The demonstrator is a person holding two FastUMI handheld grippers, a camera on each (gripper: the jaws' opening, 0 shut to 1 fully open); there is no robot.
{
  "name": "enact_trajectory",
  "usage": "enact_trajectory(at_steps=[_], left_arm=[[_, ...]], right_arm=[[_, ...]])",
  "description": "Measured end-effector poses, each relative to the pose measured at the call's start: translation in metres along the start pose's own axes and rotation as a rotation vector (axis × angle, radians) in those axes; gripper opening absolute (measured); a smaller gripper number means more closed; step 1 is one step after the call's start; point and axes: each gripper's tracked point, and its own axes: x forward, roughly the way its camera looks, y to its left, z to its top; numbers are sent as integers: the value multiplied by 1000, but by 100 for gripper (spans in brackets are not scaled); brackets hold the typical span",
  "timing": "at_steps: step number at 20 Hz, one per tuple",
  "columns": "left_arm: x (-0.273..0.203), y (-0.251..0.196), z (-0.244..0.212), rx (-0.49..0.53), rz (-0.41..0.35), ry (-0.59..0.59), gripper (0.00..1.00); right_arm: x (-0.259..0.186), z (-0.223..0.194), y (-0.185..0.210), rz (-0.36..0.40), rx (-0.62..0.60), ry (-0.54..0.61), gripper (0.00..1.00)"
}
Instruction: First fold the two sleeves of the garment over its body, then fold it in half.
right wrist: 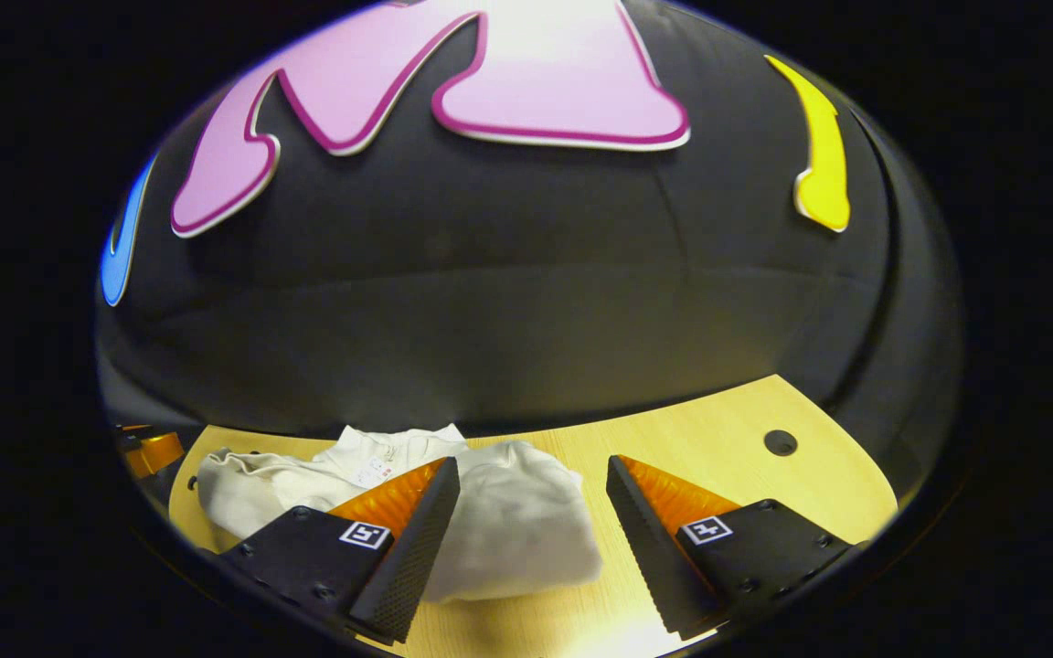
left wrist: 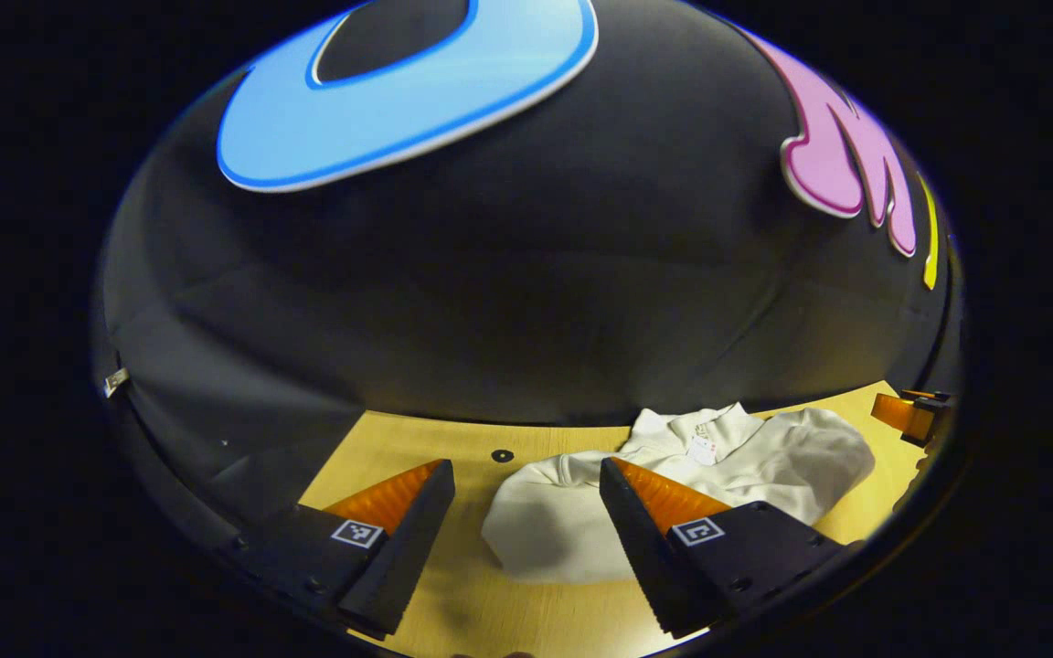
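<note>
Left gripper view: left tool wide, empty, soft white garment bunched on worktop toward 3 o'clock; right gripper view: right tool wide, empty, garment toward 9 o'clock, probably light and limp, best pinched at a sleeve edge.

Garment lies bunched mid-table, near the cloth wall behind. Bare wood to its left in the left gripper view, with one small hole. In the right gripper view, bare wood to its right, hole near the far edge. Left gripper and right gripper both gape, nothing between fingers.
</note>
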Motion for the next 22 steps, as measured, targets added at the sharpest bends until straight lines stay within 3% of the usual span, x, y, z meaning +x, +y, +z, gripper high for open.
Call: enact_trajectory(at_steps=[11,17,22], left_arm=[[-207,0,43,-35,-44,-179,99],[-299,19,8,-18,-25,-213,98],[-356,18,-29,-45,-39,-210,98]], right_arm=[[-185,44,-7,23,-30,-109,99],[-281,49,-10,39,-38,-152,99],[-322,33,-13,77,-31,-158,99]])
